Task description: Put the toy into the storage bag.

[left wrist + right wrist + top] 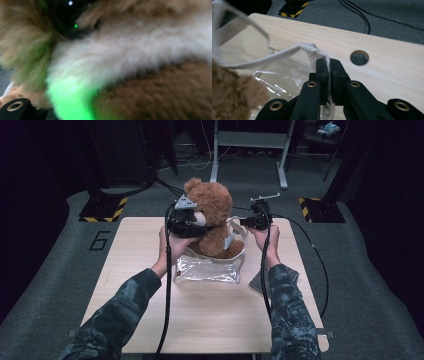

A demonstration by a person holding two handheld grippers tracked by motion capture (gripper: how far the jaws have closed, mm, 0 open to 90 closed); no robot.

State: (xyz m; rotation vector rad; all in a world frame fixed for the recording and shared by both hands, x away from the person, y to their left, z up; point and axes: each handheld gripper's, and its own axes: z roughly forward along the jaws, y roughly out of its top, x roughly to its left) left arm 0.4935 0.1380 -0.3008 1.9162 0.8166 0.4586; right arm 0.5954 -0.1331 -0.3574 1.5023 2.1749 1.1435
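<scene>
A brown teddy bear (215,210) sits upright inside a clear plastic bag (207,269) with white trim, at the far middle of the table. My left gripper (192,220) is at the bear's left side by its muzzle, its jaws closed into the fur. The left gripper view is pressed up against blurred brown and white fur (150,87). My right gripper (329,66) is shut on the bag's white strap (287,52), pinching it between the pads at the bag's right rim. In the high view the right gripper (246,221) sits just right of the bear.
The light wooden table (150,320) has a round hole (359,57) near its far edge. A grey flat item (257,282) lies by the right forearm. Beyond the table are grey carpet, cables, yellow-black striped feet (102,210) and a white desk frame (250,140).
</scene>
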